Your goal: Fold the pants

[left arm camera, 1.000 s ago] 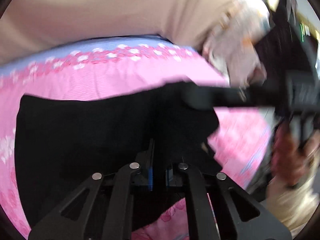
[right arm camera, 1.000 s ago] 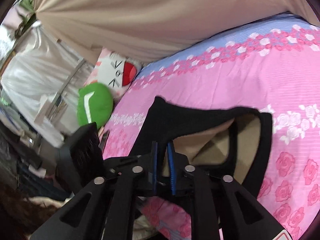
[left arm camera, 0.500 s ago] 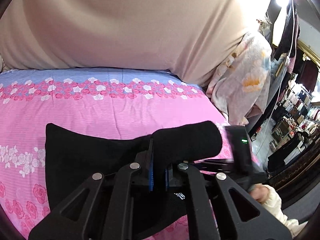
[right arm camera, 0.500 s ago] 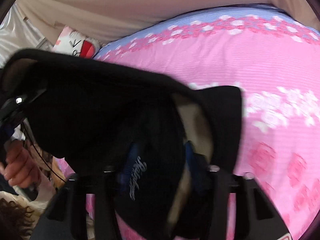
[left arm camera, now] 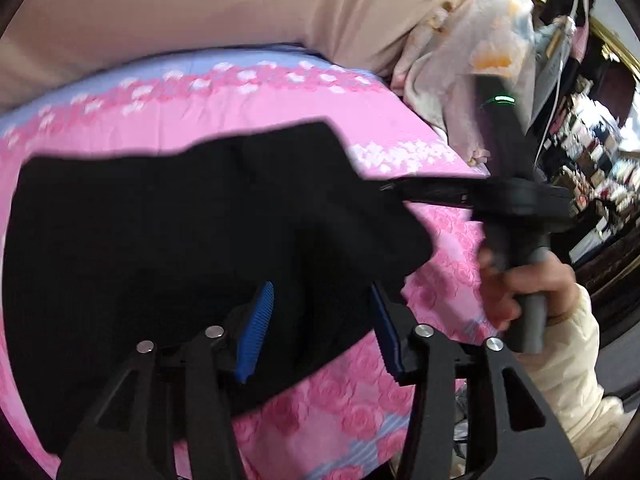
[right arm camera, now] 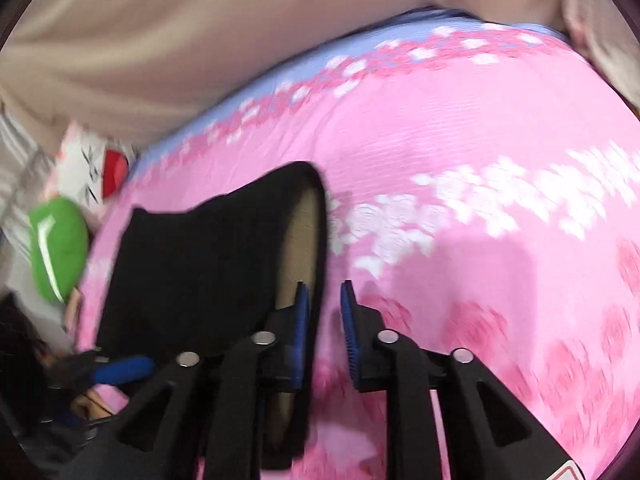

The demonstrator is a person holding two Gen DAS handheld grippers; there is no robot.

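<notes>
Nearest me, the left gripper (left arm camera: 320,330) has just been opening, its blue pads (left arm camera: 254,332) now spread with a fold of the black pants (left arm camera: 168,240) lying loose between them, nothing pinched. The right gripper (right arm camera: 324,330) has just been opening too; the waistband edge runs up between its fingers (right arm camera: 300,332), close by the left pad, and is let go. Beyond, the pants lie on the pink bed (right arm camera: 480,160), with a green toy (right arm camera: 60,248) at the far corner.
</notes>
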